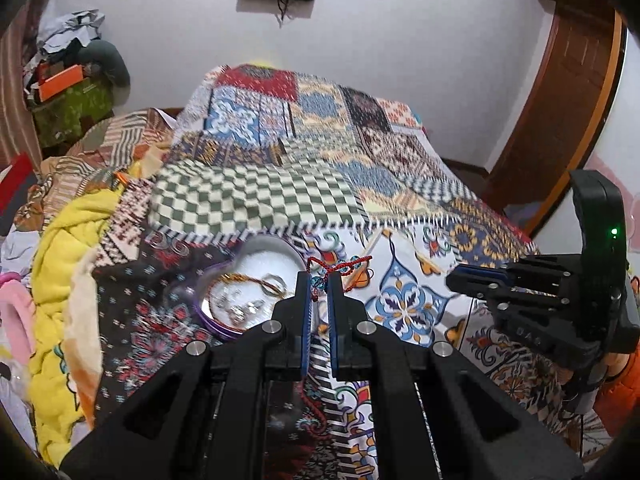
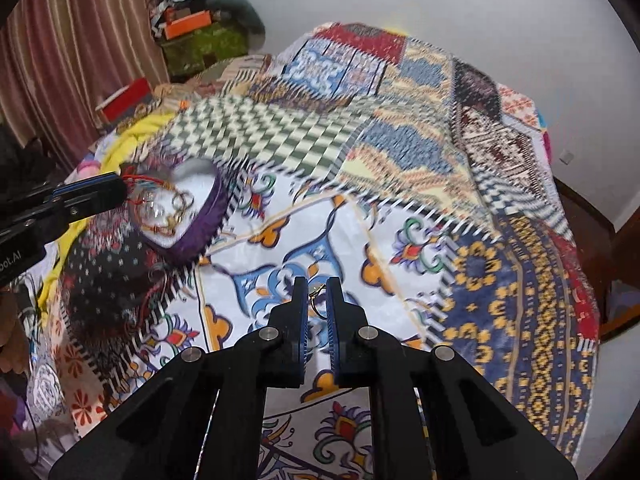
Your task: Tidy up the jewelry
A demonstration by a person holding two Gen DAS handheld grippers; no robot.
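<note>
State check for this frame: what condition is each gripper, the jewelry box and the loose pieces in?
Left gripper: shut on red cord bracelet, held beside the box.
Right gripper: shut on gold ring, above the bedspread.
Jewelry box: open, no lid in view, several pieces inside.

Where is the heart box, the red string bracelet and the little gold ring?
heart-shaped box (image 2: 208, 216): right wrist view, on its purple side wall.
red string bracelet (image 1: 340, 266): left wrist view, on the red cord by the left gripper's fingertips.
gold ring (image 2: 316, 300): right wrist view, on the loop between the right gripper's fingers.
</note>
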